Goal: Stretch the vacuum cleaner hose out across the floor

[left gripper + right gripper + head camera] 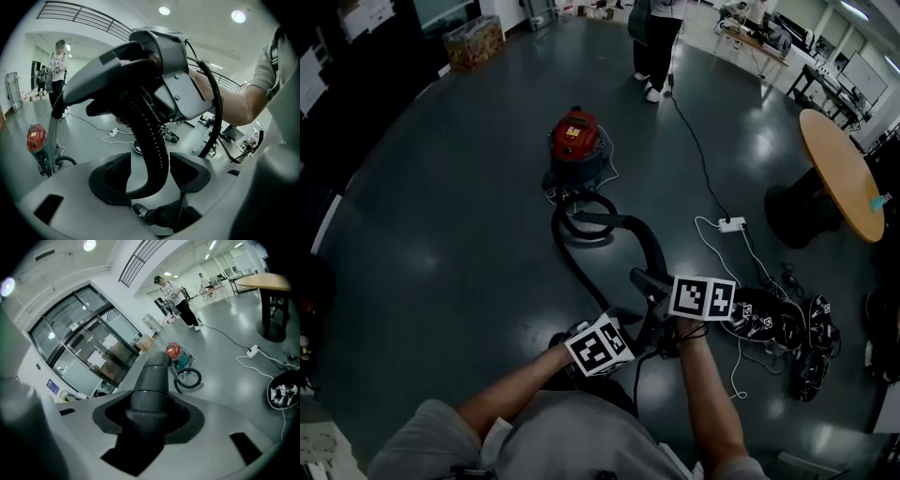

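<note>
The red and blue vacuum cleaner [575, 141] stands mid-floor. Its black ribbed hose [581, 220] coils once in front of it, then runs toward me. My left gripper [623, 330] is near my body; in the left gripper view its jaws [150, 176] are shut on the ribbed hose [151, 140], which fills the gap between the pads. My right gripper [661, 292], just beyond the left, is shut [150, 413] on the hose's dark grey rigid end tube [152, 390]. The vacuum cleaner [176, 355] and hose coil [190, 378] show beyond that tube.
A person [656, 42] stands at the far end, with a cable [698, 141] running to a white power strip [731, 224]. A round wooden table [839, 173] stands at the right. Black shoes and cords [778, 323] lie right of my grippers. A box [473, 42] stands far left.
</note>
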A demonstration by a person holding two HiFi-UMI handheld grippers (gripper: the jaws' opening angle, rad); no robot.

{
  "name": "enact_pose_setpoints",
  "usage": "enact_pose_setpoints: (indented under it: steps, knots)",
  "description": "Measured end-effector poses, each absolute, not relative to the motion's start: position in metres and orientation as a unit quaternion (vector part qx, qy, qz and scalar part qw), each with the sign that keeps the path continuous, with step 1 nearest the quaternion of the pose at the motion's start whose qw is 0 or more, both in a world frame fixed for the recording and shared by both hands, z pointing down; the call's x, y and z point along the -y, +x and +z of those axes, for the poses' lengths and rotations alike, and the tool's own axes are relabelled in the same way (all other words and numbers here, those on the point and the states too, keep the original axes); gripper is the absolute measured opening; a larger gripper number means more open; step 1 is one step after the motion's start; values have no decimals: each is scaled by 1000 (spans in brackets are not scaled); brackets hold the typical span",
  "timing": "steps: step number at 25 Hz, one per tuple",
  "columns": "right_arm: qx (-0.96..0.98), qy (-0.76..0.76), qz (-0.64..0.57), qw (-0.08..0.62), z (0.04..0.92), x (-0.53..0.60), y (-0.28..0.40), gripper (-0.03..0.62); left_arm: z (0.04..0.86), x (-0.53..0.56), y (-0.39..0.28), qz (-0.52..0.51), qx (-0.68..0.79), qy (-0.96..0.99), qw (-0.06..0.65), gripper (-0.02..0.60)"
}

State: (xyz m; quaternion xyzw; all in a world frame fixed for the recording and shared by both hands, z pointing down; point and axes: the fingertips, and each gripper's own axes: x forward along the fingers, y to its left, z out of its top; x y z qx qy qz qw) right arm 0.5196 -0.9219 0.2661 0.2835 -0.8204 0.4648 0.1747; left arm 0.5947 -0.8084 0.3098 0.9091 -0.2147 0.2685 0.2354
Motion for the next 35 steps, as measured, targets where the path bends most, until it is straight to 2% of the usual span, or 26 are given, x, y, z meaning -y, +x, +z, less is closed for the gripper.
enact_pose_setpoints:
  steps: [6, 7, 8, 12, 16, 19, 21, 29, 35]
  knots:
    - [782, 329, 515, 123, 261, 874, 472, 190, 303, 768, 567, 239, 189, 925, 225, 265]
    - [777, 334, 519, 118, 261, 865, 463, 190, 299, 758, 556, 228, 182, 931, 218, 228]
    - [772, 340, 525, 112, 261, 856, 452, 190, 296, 748, 544, 220, 173, 936, 212, 218]
    - [763, 347, 534, 109, 267, 821, 390, 190, 296, 707, 478, 230, 133, 945, 193, 210]
    - [743, 347, 555, 143, 285, 775, 339, 215, 303, 657, 421, 264, 99, 941, 186, 210]
    - [727, 332, 585, 138, 295, 747, 319, 272, 308, 632, 393, 284, 87, 936, 188, 210]
    - [712, 324, 609, 130, 298, 729, 316, 299, 309, 616, 385, 288, 75, 936, 189, 210]
    - [688, 297, 649, 129, 327, 659, 338, 315, 342, 551, 374, 348, 34, 919, 182, 210]
    - [692, 280, 656, 112, 312, 608, 356, 332, 331, 511, 363, 392, 5, 910, 135, 209]
